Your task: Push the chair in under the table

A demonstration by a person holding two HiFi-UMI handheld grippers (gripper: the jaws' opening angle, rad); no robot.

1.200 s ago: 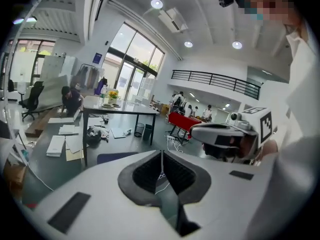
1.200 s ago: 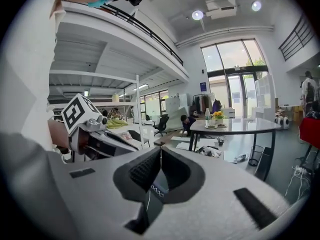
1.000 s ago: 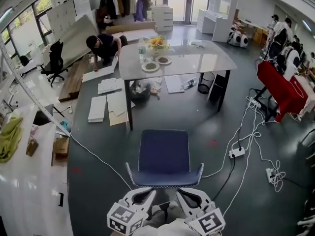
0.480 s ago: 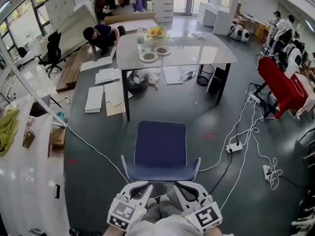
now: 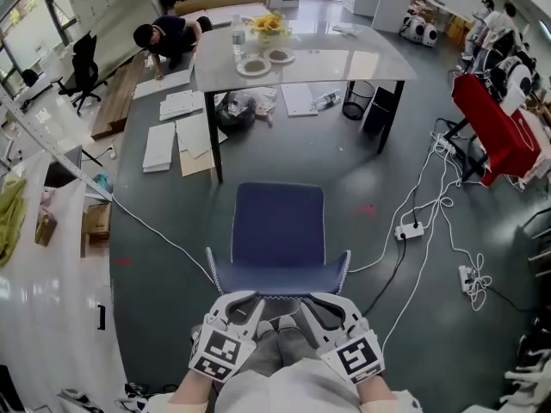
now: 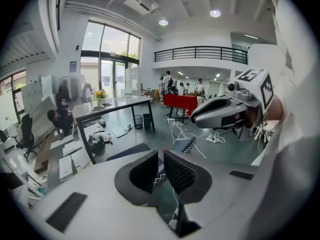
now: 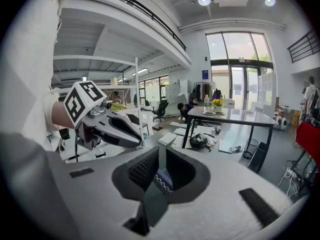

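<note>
The chair (image 5: 277, 222) has a blue seat and stands on the grey floor, just short of the table (image 5: 344, 58). The chair back's top edge faces me. My left gripper (image 5: 248, 303) and right gripper (image 5: 317, 303) sit side by side just behind that edge, both shut with nothing clamped. Whether they touch the chair back I cannot tell. In the left gripper view the shut gripper (image 6: 161, 161) points at the chair (image 6: 132, 150) and the table (image 6: 117, 104). In the right gripper view the stitched chair edge (image 7: 162, 180) shows just beyond the gripper (image 7: 161, 159).
Cables and a power strip (image 5: 411, 229) trail over the floor at the right. Boards and papers (image 5: 176, 136) lie at the left, near a crouching person (image 5: 164, 34). A bin (image 5: 355, 99) stands under the table. Plates and flowers (image 5: 267, 26) are on top.
Both grippers have sunk a little and now sit closer behind the chair back. The view has tipped further down. The chair stands where it was relative to the table leg.
</note>
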